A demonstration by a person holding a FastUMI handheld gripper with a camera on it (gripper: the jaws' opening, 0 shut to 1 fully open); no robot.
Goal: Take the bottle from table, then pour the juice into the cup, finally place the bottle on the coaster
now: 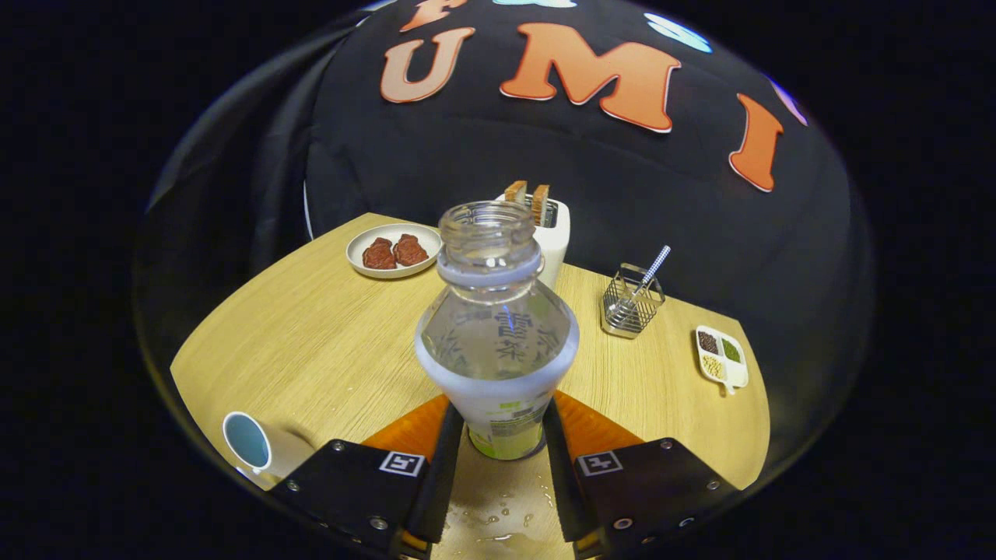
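Bottle stands upright, uncapped, clamped between both fingers of the hand-held gripper.

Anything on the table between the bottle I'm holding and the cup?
Nothing visible. The gripper has both fingers pressed on the bottle; the cup sits close beside the left finger, with bare table between. Water drops lie below the bottle. The coaster's place I cannot tell.

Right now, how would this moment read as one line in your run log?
gripper: shut on bottle | bottle: upright, uncapped | cup: left of fingers | table: droplets between fingers
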